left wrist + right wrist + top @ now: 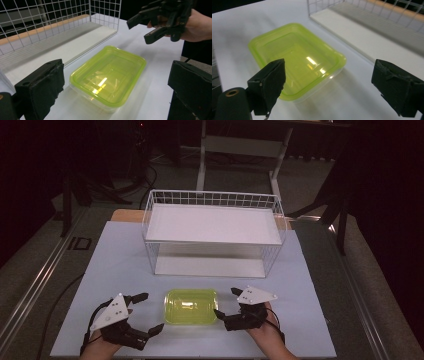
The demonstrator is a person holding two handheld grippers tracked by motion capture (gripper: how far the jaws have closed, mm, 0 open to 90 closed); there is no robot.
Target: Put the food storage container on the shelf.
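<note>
1. The green-lidded container (191, 306) lies flat on the white table (320, 320), just in front of the wire basket (215, 200).
2. The left gripper (148, 312) sits left of the container, jaws spread wide, nothing between them.
3. The right gripper (226, 302) sits at the container's right edge, jaws spread wide, gripping nothing.
4. In the left gripper view, the right gripper (140, 31) hovers above the table beyond the container (108, 76).

Wire basket (212, 232) blocks behind the container (191, 306); sides open.
</note>
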